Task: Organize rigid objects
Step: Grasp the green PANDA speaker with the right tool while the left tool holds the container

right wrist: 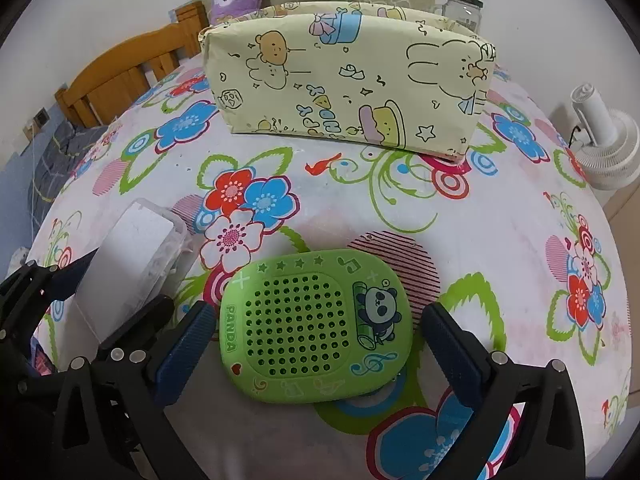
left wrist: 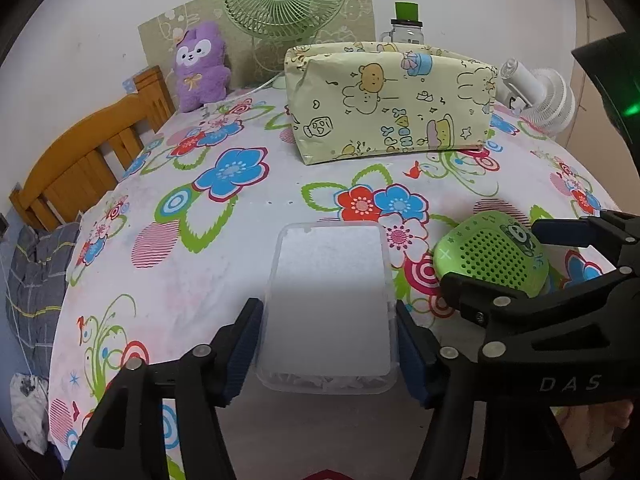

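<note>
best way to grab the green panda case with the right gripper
Grip the panda case across its two short rounded ends, coming down from above. It lies flat on the tablecloth, and the right gripper already straddles it, jaws open with a gap at each end. It looks thin, so go low.

I see a clear, frosted-looking plastic box point(left wrist: 330, 308) at six o'clock, and at four o'clock a matt green perforated panda case point(right wrist: 316, 326), rubbery-looking. The flowered tablecloth point(left wrist: 248, 216) under them looks smooth and matt. At twelve, a paper-wrapped box point(left wrist: 390, 100), creased; at ten, a varnished wooden headboard point(left wrist: 92, 152) and plush purple toy point(left wrist: 200, 66).
</note>
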`<state>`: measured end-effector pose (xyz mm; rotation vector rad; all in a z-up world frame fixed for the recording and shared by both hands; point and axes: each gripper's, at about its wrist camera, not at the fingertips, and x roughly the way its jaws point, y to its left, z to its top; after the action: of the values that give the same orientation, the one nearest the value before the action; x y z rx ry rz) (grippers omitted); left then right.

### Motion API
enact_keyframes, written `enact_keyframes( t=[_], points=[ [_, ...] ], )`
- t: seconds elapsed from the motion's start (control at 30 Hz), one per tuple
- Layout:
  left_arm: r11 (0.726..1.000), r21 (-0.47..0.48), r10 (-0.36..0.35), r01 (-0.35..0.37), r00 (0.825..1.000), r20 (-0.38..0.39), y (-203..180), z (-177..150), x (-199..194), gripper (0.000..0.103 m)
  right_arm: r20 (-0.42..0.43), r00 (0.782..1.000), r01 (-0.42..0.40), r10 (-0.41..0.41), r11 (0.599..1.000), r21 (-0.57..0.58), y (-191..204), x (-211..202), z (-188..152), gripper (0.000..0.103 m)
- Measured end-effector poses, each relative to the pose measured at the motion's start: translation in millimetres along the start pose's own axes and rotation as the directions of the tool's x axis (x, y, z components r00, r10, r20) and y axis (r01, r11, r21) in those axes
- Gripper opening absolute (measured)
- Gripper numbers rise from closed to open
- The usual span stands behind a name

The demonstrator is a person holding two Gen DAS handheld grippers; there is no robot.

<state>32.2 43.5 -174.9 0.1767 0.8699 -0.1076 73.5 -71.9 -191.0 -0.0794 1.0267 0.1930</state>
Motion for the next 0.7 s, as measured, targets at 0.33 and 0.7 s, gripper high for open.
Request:
enact_keyframes(
  t=[0.33, 0.7],
  points=[
    [1.000, 0.028, 0.005, -0.006, 1.000, 0.001, 2, 2, 3, 0.086, -0.002, 1.000, -0.007, 0.007, 0.999, -0.040, -8, 1, 2, 0.102],
    [0.994, -0.015, -0.113, 0.113, 0.993, -0.043, 8, 7, 9, 0.081, 0.014, 1.000, 0.026, -0.024, 0.987, -0.159, -23, -4, -6, 0.103]
  ],
)
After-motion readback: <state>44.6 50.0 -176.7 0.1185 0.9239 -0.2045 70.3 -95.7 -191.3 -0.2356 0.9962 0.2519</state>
